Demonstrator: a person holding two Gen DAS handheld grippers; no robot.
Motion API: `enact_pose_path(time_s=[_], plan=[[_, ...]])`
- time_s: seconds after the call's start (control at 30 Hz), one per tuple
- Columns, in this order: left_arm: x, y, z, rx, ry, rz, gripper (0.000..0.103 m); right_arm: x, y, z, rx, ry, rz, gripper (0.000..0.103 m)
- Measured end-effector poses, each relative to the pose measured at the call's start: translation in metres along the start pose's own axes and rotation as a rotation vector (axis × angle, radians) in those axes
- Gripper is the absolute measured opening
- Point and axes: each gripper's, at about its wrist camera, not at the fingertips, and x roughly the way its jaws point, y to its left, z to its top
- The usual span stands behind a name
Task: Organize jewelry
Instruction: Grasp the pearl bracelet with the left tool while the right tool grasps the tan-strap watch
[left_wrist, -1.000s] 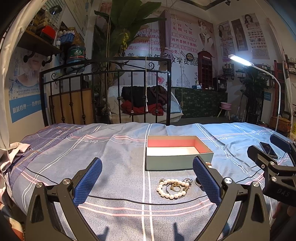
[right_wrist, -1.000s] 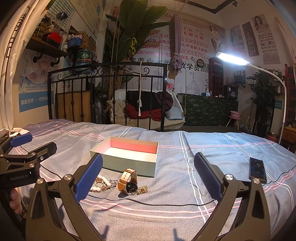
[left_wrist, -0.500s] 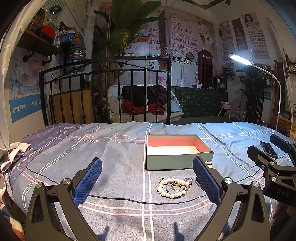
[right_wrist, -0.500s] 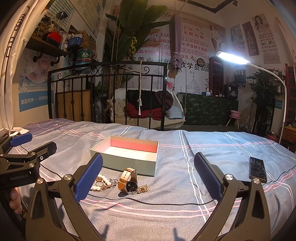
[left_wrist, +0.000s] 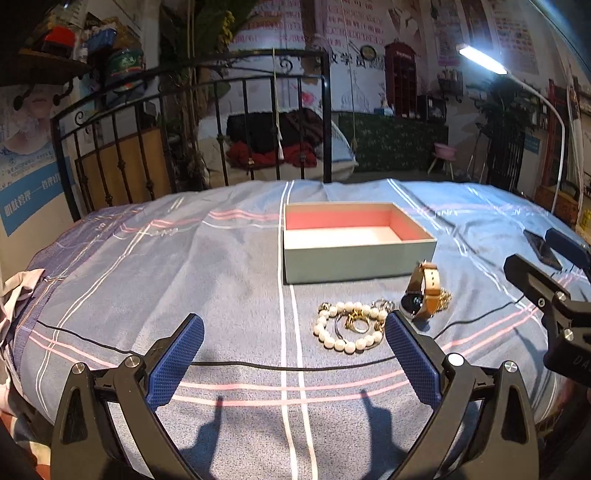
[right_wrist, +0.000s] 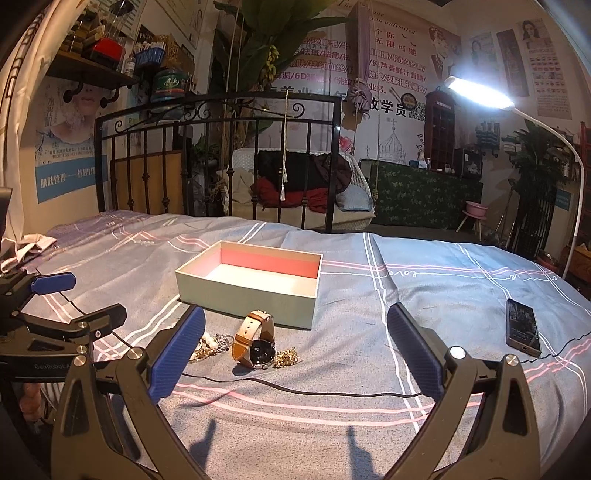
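An open box, pale green outside and pink inside, lies empty on the bed. In front of it are a pearl bracelet around some gold rings, a tan-strap watch and a gold chain. My left gripper hangs open just short of the bracelet, which lies by its right finger. My right gripper is open too, with the watch and chain between its fingers and further ahead. Its left finger partly hides the pearl bracelet. Nothing is held.
A black cable crosses the striped bedsheet in front of the jewelry. A phone lies on the bed to the right. A black iron bed frame stands behind the box, and a lamp shines at the right.
Both views have tipped down toward the bed and the box sits higher in them. My left gripper has come nearer the jewelry, so the watch now shows past its right finger. Both stay open.
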Motion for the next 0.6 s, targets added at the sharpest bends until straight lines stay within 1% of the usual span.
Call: enact_pose_path(time_s=[0.1,0.17,0.27,0.33,0.37,0.43,0.47,0.5,0.53,0.57,0.6], plan=[[0.021,0.007,0.003,-0.031,0.091,-0.020,0.096,0.018,-0.002,-0.002,0.002,0.059,0.014,0.097],[0.037,0.013,0.006,-0.065,0.158,-0.045,0.093,0.030,-0.004,-0.004,0.008,0.095,0.019,0.097],[0.058,0.018,0.008,-0.089,0.240,-0.076,0.083,0.049,-0.005,-0.004,0.007,0.136,0.035,0.097],[0.070,0.019,0.008,-0.086,0.285,-0.088,0.078,0.058,-0.005,-0.004,0.009,0.153,0.048,0.093],[0.076,0.019,0.007,-0.084,0.310,-0.092,0.073,0.062,-0.004,-0.004,0.010,0.160,0.058,0.093],[0.084,0.020,0.004,-0.094,0.347,-0.108,0.066,0.069,-0.001,-0.004,0.007,0.172,0.072,0.092],[0.087,0.020,0.004,-0.094,0.359,-0.108,0.066,0.072,0.000,-0.004,0.006,0.176,0.076,0.092],[0.089,0.020,0.004,-0.087,0.361,-0.103,0.066,0.075,0.001,-0.004,0.006,0.184,0.083,0.092],[0.091,0.019,0.005,-0.078,0.364,-0.098,0.063,0.077,0.002,-0.005,0.006,0.192,0.089,0.092],[0.092,0.018,0.005,-0.071,0.367,-0.097,0.059,0.080,0.004,-0.006,0.005,0.197,0.093,0.092],[0.094,0.017,0.006,-0.063,0.372,-0.098,0.057,0.081,0.005,-0.007,0.005,0.203,0.098,0.092]])
